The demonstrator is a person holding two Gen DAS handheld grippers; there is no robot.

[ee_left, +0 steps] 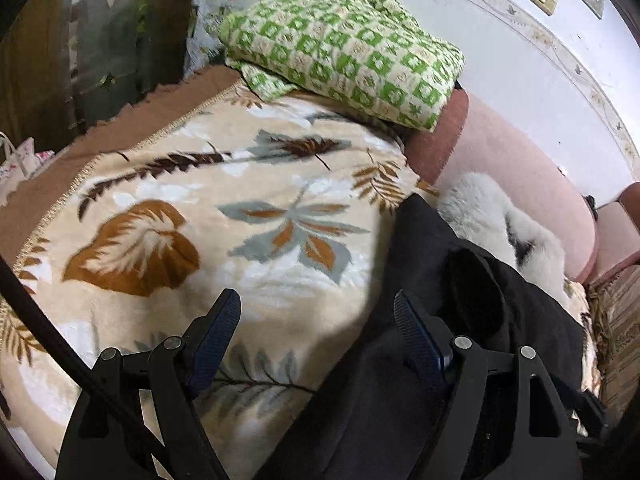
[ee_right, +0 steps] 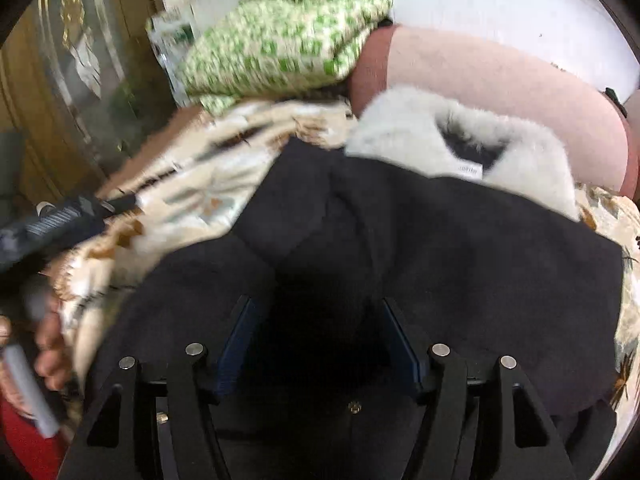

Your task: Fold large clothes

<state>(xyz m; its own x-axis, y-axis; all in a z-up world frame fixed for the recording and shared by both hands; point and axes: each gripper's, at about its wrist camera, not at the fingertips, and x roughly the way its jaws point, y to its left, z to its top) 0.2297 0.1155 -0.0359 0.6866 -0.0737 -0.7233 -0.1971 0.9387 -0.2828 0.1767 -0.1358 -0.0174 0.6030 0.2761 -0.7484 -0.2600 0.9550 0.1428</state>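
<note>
A black coat (ee_right: 440,248) with a white fur collar (ee_right: 400,132) lies on a bed covered by a cream leaf-print blanket (ee_left: 168,216). In the left wrist view the coat (ee_left: 432,292) lies to the right, its fur collar (ee_left: 492,208) beyond. My left gripper (ee_left: 316,320) is open over the coat's left edge, its right finger above the black cloth. My right gripper (ee_right: 316,320) is open just above the coat's middle, with nothing between its fingers. The left gripper also shows in the right wrist view (ee_right: 68,216), at the left edge.
A folded green-and-white checked blanket (ee_left: 344,44) lies at the head of the bed. A pink bolster (ee_left: 516,176) runs along the white wall. A dark wood-and-glass cabinet (ee_left: 80,40) stands to the left. The brown bed edge (ee_left: 120,128) is at left.
</note>
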